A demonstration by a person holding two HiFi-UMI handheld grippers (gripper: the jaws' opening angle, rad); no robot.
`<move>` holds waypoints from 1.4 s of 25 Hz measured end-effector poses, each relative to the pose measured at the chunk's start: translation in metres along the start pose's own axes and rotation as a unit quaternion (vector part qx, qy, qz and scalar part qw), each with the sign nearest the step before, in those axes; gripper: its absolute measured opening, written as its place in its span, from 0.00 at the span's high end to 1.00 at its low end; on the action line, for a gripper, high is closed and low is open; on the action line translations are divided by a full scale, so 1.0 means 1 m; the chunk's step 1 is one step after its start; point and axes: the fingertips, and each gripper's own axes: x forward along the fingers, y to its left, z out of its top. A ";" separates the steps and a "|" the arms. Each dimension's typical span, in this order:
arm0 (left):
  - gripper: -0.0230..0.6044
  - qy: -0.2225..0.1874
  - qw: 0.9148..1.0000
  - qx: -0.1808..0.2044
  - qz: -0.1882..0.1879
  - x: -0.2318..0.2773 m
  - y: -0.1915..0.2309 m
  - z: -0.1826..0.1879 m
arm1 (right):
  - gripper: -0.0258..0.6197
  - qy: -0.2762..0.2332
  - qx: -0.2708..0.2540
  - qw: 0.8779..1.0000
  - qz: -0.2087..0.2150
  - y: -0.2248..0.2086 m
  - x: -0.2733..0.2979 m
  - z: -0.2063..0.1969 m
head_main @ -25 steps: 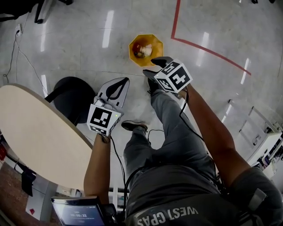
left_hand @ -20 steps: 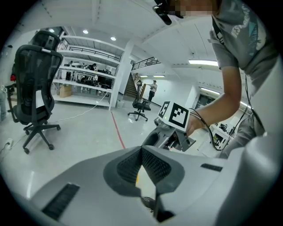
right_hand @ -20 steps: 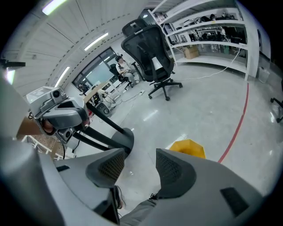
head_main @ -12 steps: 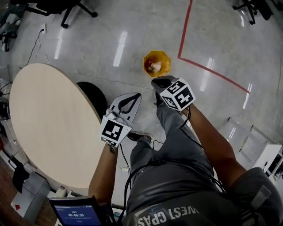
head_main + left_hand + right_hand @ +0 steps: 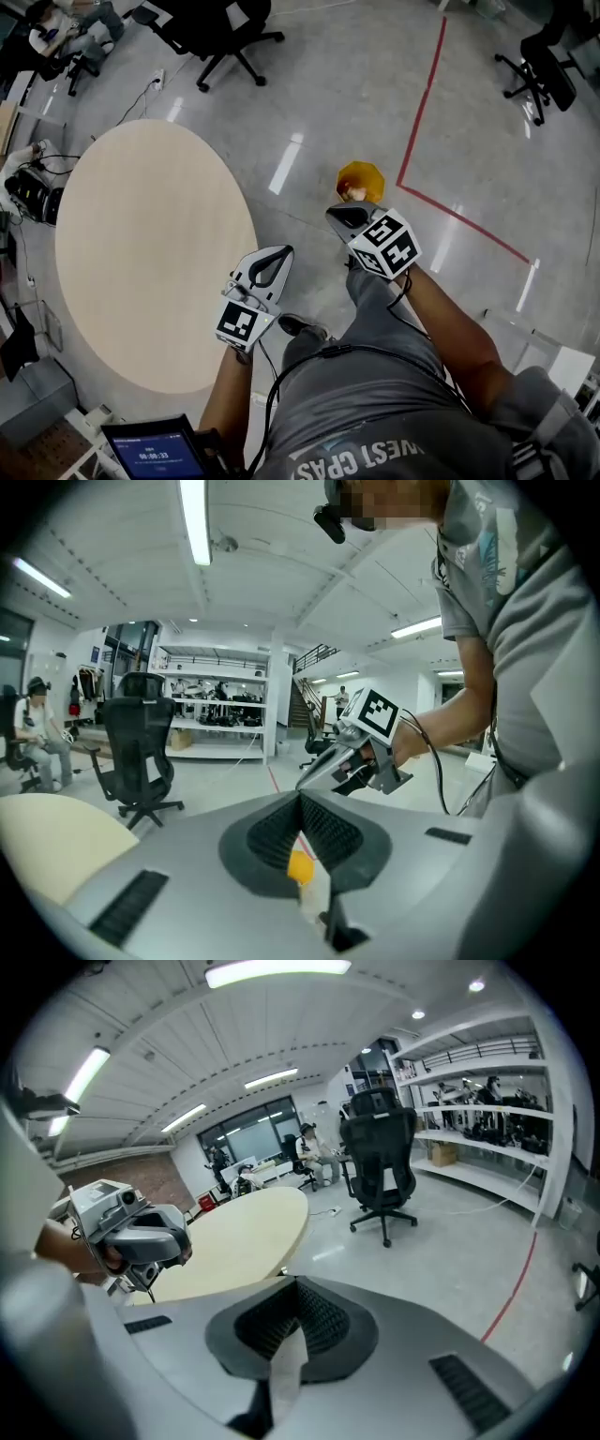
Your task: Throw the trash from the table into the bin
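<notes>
Orange octagonal bin just past right gripper, left gripper farther off; both jaw pairs closed, empty; round beige table left of bin

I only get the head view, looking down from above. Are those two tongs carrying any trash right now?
Observer: The left gripper view shows the left tongs shut, tips together, nothing between them.
Visitor: And the other pair?
Observer: The right gripper view shows the right tongs empty too; their jaws have just been closing and now meet.
Visitor: What's ahead, past the edge of my picture?
Observer: White storage shelves along the far wall, seen in the left gripper view.
</notes>
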 end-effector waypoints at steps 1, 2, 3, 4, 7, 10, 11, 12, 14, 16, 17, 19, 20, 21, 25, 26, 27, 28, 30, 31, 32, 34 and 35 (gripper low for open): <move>0.89 -0.005 1.000 0.002 0.011 -0.012 0.003 0.000 | 0.94 -0.003 -0.010 1.000 0.006 0.010 0.002 0.006; 0.89 -0.010 1.000 0.004 0.022 -0.021 0.008 -0.002 | 0.94 -0.006 -0.021 1.000 0.012 0.018 0.007 0.011; 0.89 -0.018 0.999 0.006 0.033 -0.031 0.012 -0.003 | 0.94 -0.008 -0.031 0.999 0.019 0.027 0.012 0.015; 0.89 -0.029 0.999 0.010 0.045 -0.044 0.014 -0.002 | 0.94 -0.011 -0.042 0.999 0.025 0.039 0.013 0.020; 0.89 -0.069 0.994 0.020 0.084 -0.109 -0.005 0.021 | 0.94 -0.021 -0.085 0.995 0.044 0.104 -0.009 0.041; 0.89 -0.086 0.988 0.023 0.127 -0.177 -0.028 0.032 | 0.94 -0.037 -0.134 0.988 0.062 0.173 -0.037 0.062; 0.89 -0.087 0.986 0.023 0.138 -0.193 -0.030 0.028 | 0.94 -0.044 -0.144 0.986 0.065 0.187 -0.040 0.067; 0.89 -0.085 0.985 0.023 0.146 -0.204 -0.031 0.022 | 0.94 -0.052 -0.151 0.985 0.066 0.196 -0.041 0.071; 0.89 -0.078 0.985 0.026 0.153 -0.216 -0.028 0.008 | 0.94 -0.069 -0.160 0.983 0.062 0.203 -0.041 0.077; 0.89 -0.075 0.984 0.033 0.155 -0.230 -0.025 -0.004 | 0.94 -0.088 -0.169 0.980 0.055 0.212 -0.042 0.083; 0.89 -0.078 0.984 0.036 0.159 -0.244 -0.023 -0.007 | 0.94 -0.095 -0.176 0.978 0.052 0.223 -0.042 0.087; 0.89 -0.087 0.981 0.039 0.171 -0.287 -0.024 -0.009 | 0.94 -0.102 -0.192 0.975 0.047 0.261 -0.046 0.094; 0.89 -0.093 0.979 0.039 0.177 -0.311 -0.026 -0.009 | 0.94 -0.102 -0.197 0.974 0.046 0.283 -0.049 0.096; 0.89 -0.099 0.978 0.039 0.181 -0.333 -0.030 -0.009 | 0.94 -0.102 -0.200 0.973 0.045 0.303 -0.052 0.096; 0.89 -0.115 0.973 0.039 0.196 -0.377 -0.038 -0.021 | 0.94 -0.095 -0.201 0.973 0.053 0.344 -0.053 0.082; 0.89 -0.116 0.972 0.038 0.200 -0.380 -0.036 -0.025 | 0.94 -0.095 -0.200 0.974 0.058 0.346 -0.051 0.080; 0.89 -0.117 0.971 0.036 0.205 -0.382 -0.034 -0.028 | 0.94 -0.095 -0.199 0.973 0.063 0.347 -0.048 0.080; 0.89 -0.118 0.970 0.033 0.210 -0.385 -0.032 -0.029 | 0.94 -0.096 -0.200 0.973 0.068 0.349 -0.047 0.081; 0.89 -0.120 0.967 0.032 0.224 -0.394 -0.035 -0.028 | 0.94 -0.099 -0.208 0.969 0.083 0.358 -0.050 0.084; 0.89 -0.122 0.964 0.034 0.232 -0.400 -0.042 -0.025 | 0.94 -0.100 -0.215 0.967 0.097 0.367 -0.057 0.083; 0.89 -0.124 0.962 0.035 0.242 -0.406 -0.053 -0.021 | 0.94 -0.101 -0.223 0.963 0.113 0.377 -0.067 0.081; 0.89 -0.129 0.955 0.037 0.265 -0.417 -0.071 -0.012 | 0.94 -0.104 -0.239 0.954 0.148 0.395 -0.081 0.079; 0.89 -0.130 0.952 0.037 0.275 -0.422 -0.073 -0.008 | 0.94 -0.107 -0.247 0.949 0.164 0.403 -0.082 0.082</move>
